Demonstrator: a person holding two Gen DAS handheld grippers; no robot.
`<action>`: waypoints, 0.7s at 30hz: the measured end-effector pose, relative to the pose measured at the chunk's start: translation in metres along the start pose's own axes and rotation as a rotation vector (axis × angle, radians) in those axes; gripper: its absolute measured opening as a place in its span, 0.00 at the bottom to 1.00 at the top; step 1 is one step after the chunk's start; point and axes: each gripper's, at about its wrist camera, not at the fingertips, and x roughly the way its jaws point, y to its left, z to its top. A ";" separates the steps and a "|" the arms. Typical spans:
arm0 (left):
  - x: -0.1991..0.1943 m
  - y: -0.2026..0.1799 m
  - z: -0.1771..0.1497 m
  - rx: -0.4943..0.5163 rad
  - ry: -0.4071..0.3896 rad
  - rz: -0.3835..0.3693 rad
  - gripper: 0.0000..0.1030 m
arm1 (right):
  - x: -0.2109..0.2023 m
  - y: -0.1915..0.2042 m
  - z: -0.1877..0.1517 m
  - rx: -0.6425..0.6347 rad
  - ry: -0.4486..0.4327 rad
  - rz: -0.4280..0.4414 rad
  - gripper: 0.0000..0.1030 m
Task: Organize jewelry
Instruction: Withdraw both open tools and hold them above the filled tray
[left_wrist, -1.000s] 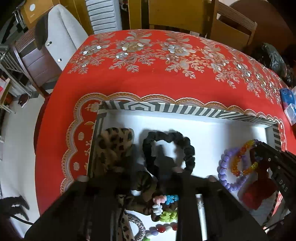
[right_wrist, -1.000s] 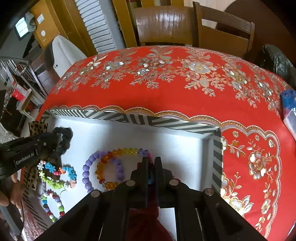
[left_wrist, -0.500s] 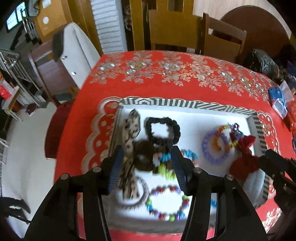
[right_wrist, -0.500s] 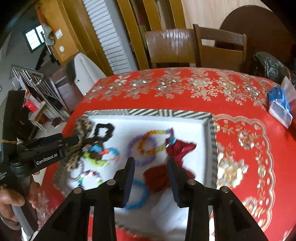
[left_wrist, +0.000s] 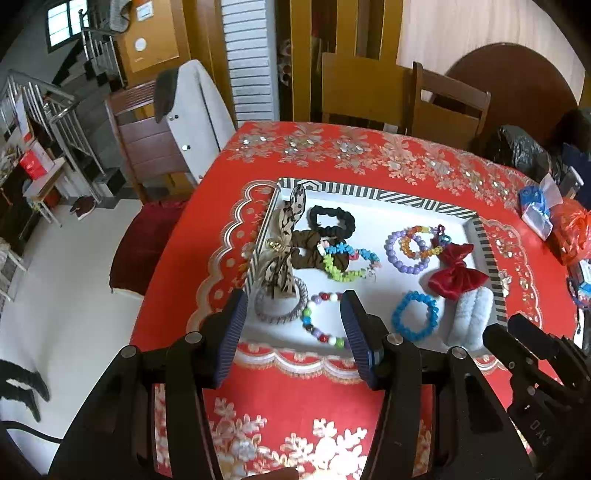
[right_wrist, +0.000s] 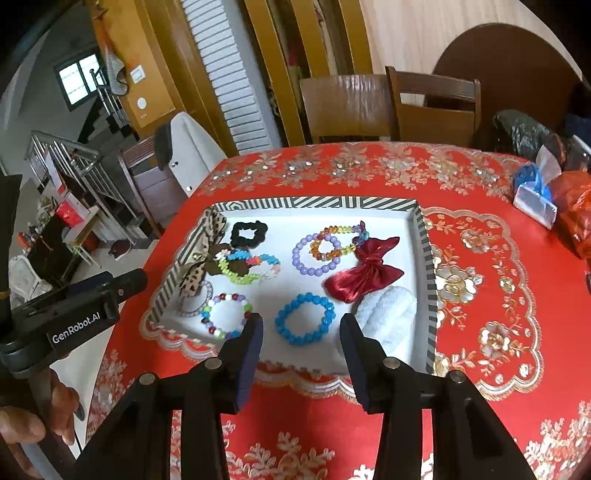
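Note:
A white tray with a striped rim (left_wrist: 373, 194) (right_wrist: 317, 202) on the red tablecloth holds the jewelry. In it lie a leopard-print bow (left_wrist: 284, 236) (right_wrist: 201, 258), a black scrunchie (left_wrist: 331, 220) (right_wrist: 248, 233), a purple bead bracelet (left_wrist: 400, 254) (right_wrist: 314, 254), a red satin bow (left_wrist: 456, 275) (right_wrist: 364, 271), a blue bead bracelet (left_wrist: 415, 320) (right_wrist: 304, 323) and a white fluffy band (left_wrist: 471, 319) (right_wrist: 388, 314). My left gripper (left_wrist: 293, 332) is open and empty, above the tray's near edge. My right gripper (right_wrist: 301, 339) is open and empty, near the blue bracelet.
Wooden chairs (left_wrist: 402, 96) (right_wrist: 388, 103) stand behind the table. A chair with a white jacket (left_wrist: 192, 110) is at the left. Blue and orange packets (left_wrist: 543, 214) (right_wrist: 546, 195) and a black bag (right_wrist: 524, 134) lie at the table's right edge.
Both grippers went from shut low inside the tray to open, and have pulled back and up. The red bow and the other items now lie free in the tray.

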 end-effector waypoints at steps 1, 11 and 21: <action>-0.005 0.001 -0.002 -0.002 -0.007 0.004 0.51 | -0.002 0.001 -0.002 0.000 -0.001 -0.001 0.42; -0.033 0.007 -0.019 -0.011 -0.042 0.015 0.51 | -0.025 0.013 -0.008 -0.012 -0.022 0.000 0.55; -0.046 0.006 -0.027 -0.004 -0.058 0.013 0.51 | -0.036 0.014 -0.008 -0.021 -0.024 -0.007 0.56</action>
